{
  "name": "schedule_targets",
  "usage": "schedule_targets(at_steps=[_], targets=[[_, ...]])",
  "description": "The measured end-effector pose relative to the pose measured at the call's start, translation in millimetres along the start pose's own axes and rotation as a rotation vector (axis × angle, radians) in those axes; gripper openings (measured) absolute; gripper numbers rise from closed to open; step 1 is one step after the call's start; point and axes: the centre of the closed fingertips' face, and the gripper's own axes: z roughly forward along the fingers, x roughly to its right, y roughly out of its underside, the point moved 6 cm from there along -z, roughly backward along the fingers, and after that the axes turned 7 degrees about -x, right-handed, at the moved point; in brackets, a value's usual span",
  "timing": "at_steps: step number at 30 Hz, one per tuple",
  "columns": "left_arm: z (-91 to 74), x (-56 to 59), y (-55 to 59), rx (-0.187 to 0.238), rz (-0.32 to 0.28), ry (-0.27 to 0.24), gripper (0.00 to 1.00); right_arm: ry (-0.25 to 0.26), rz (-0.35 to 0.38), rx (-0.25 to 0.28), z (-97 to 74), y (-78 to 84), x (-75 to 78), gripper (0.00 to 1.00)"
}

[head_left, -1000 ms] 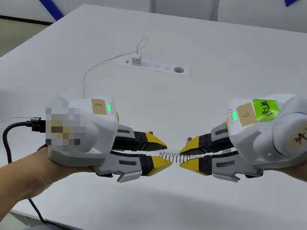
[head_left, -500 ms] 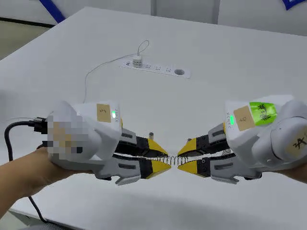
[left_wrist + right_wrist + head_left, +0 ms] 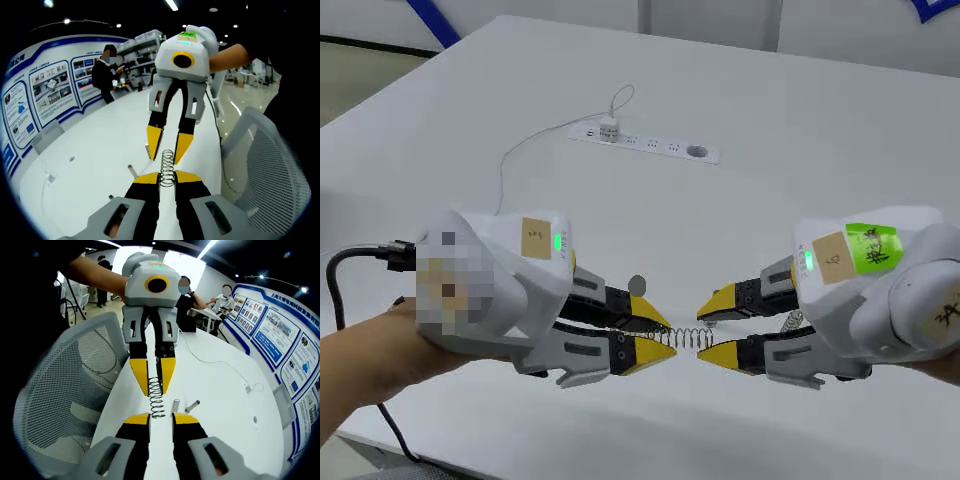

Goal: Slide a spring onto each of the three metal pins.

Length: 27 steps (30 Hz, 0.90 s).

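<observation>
My left gripper (image 3: pixel 660 336) is pressed together on one end of a spring (image 3: pixel 688 339). In the left gripper view the coil rises from between my two yellow tips. The spring points to the right and is held in the air above the white table (image 3: pixel 770 110). Its free end reaches between the jaws of my right gripper (image 3: pixel 712 327), which are spread apart. In the right gripper view this end is close to one yellow tip, but I cannot tell if it touches. Just behind the left gripper a metal pin (image 3: pixel 637 285) shows on the table. In the right gripper view a second spring (image 3: pixel 175 405) and a second pin (image 3: pixel 192 406) lie on the table just beside each other, a little beyond my tips. On the far side of the table is a power strip (image 3: pixel 645 140).
</observation>
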Motion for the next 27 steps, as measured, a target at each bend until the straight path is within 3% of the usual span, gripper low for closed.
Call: schedule_targets(at_steps=[7, 27], targets=[[-2.2, -1.7, -0.6, 0.009, -0.008, -0.005, 0.10, -0.015, 0.039, 0.032, 0.8, 0.1, -0.7, 0.11], [-2.2, -0.6, -0.3, -0.005, 0.000, -0.024, 0.10, -0.048, 0.129, 0.145, -13.8, -14.8, 0.3, 0.11]])
